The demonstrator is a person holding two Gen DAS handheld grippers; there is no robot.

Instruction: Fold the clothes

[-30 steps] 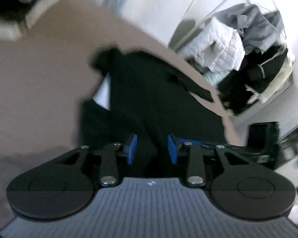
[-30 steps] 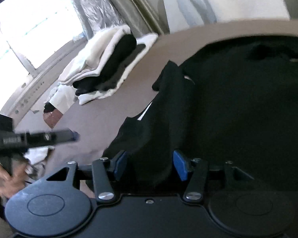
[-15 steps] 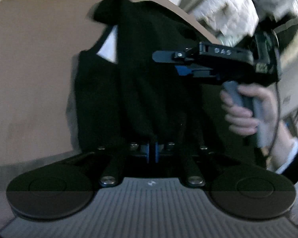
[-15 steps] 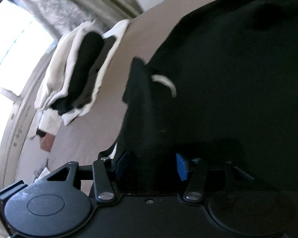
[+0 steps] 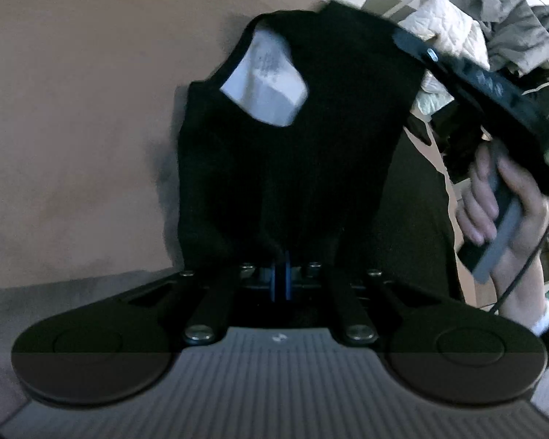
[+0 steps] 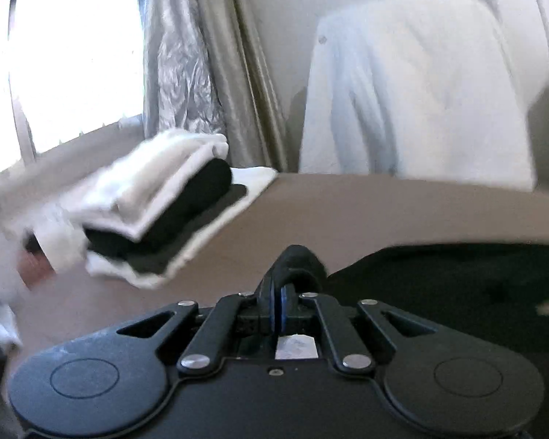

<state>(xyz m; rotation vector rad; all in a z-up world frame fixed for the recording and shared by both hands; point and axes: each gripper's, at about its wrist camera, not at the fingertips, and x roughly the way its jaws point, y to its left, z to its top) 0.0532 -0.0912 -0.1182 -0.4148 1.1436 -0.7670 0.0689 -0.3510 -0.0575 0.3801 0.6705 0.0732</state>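
Since a second ago both tools have gone from spread to pressed together on the black garment (image 5: 285, 153), and the fabric has risen off the bench (image 5: 73, 128). The left tool (image 5: 281, 281) pinches an edge of the garment between its blue pads, the cloth hanging up and away from it with a white label (image 5: 265, 89) showing on the inner side. The right tool (image 6: 282, 305) likewise pinches a bunched fold of the garment (image 6: 457, 285), which spreads out to the right over the brown bench (image 6: 347, 212). In the left wrist view the right tool (image 5: 486, 84) appears at the garment's upper right corner, held by the right hand (image 5: 501, 201). Behind it is a heap of clothes (image 5: 494, 33). In the right wrist view a folded stack (image 6: 164, 205) of white and black items lies on the bench to the left, well apart from the garment, near a curtain (image 6: 201, 66) and bright window (image 6: 73, 66). A white shirt (image 6: 421, 91) hangs at the back.
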